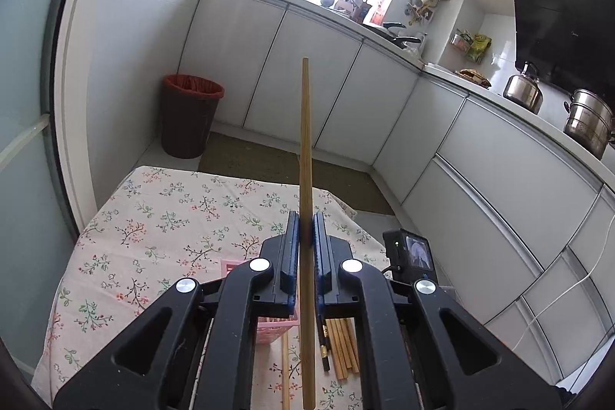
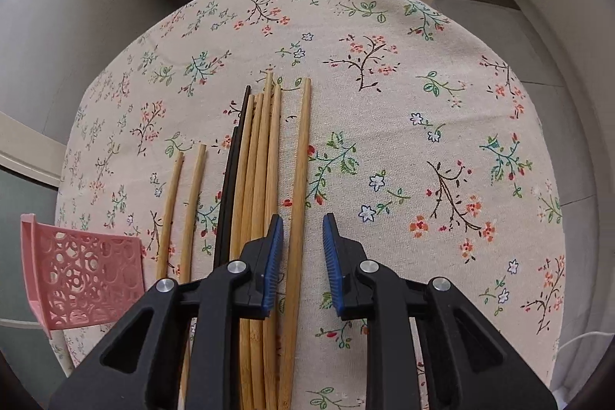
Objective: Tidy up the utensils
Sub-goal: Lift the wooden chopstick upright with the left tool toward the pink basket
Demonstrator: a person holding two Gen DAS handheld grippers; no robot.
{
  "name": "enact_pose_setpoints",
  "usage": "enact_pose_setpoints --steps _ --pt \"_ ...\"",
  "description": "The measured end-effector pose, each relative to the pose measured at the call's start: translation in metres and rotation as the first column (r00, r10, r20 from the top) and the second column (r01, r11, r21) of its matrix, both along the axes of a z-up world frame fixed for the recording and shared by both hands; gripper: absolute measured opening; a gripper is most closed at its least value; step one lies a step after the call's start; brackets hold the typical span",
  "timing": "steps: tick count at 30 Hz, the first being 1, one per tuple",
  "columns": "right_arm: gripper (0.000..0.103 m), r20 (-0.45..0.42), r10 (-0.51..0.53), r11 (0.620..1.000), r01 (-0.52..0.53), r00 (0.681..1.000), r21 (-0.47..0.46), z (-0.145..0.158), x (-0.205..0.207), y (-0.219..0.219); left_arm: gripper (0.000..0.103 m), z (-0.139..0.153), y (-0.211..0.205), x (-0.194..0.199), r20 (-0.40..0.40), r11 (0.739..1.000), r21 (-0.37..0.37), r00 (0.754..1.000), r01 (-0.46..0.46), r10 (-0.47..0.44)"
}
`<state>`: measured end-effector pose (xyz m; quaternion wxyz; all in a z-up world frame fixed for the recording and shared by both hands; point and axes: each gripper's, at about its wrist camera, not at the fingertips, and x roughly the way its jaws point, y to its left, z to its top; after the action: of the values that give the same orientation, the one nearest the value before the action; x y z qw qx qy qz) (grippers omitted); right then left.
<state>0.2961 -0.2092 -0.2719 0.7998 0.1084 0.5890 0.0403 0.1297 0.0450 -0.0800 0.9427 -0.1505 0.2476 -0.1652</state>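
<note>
My left gripper [image 1: 306, 218] is shut on a wooden chopstick [image 1: 306, 141] and holds it above the floral tablecloth [image 1: 153, 218], its tip pointing away. Under it lie more chopsticks [image 1: 342, 348] and a pink perforated holder [image 1: 269, 327]. In the right wrist view my right gripper [image 2: 303, 219] is open, low over the cloth. A single wooden chopstick [image 2: 300, 171] lies between its jaws. A bundle of wooden chopsticks [image 2: 261, 160] with two black chopsticks [image 2: 232, 175] lies just left. Two more wooden chopsticks [image 2: 184, 202] lie further left. The pink holder [image 2: 82, 279] lies on its side at the left edge.
A brown bin with a red liner [image 1: 190, 114] stands on the floor beyond the table. White cabinets [image 1: 307, 72] and a counter with pots [image 1: 588, 122] run along the back and right. The right gripper's camera [image 1: 413, 254] shows at the right.
</note>
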Motion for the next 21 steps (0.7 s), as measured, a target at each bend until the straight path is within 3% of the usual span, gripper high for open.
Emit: enact_pose_setpoints --steps 1,4,6,13,17,21 --pt "0.009 -0.002 0.008 1.000 -0.009 1.000 -0.023 0.000 0.001 0.002 0.006 0.000 0.000 0.001 0.005 1.000 0.000 1.000 -0.001 0.001" --pt "0.007 0.000 0.027 0.998 -0.027 1.000 -0.049 0.001 0.001 0.007 0.006 0.000 0.002 0.004 0.017 1.000 -0.005 1.000 -0.004 0.004" --pt "0.007 0.005 0.018 1.000 -0.018 1.000 -0.014 0.005 -0.002 0.004 0.006 0.000 0.003 0.006 0.020 1.000 -0.007 1.000 -0.010 0.010" --pt "0.007 0.186 -0.010 1.000 0.009 0.983 0.010 0.062 -0.023 -0.002 0.006 0.000 0.007 0.008 0.030 1.000 -0.014 0.999 -0.025 0.025" --pt "0.007 0.333 -0.014 0.999 0.001 0.943 0.040 0.099 -0.037 -0.005 0.006 -0.001 0.009 0.011 0.043 0.999 -0.019 0.998 -0.038 0.039" --pt "0.007 0.516 -0.029 0.995 -0.025 0.856 0.097 0.143 -0.056 0.000 0.006 -0.002 0.011 0.021 0.074 0.998 -0.039 0.996 -0.052 0.055"
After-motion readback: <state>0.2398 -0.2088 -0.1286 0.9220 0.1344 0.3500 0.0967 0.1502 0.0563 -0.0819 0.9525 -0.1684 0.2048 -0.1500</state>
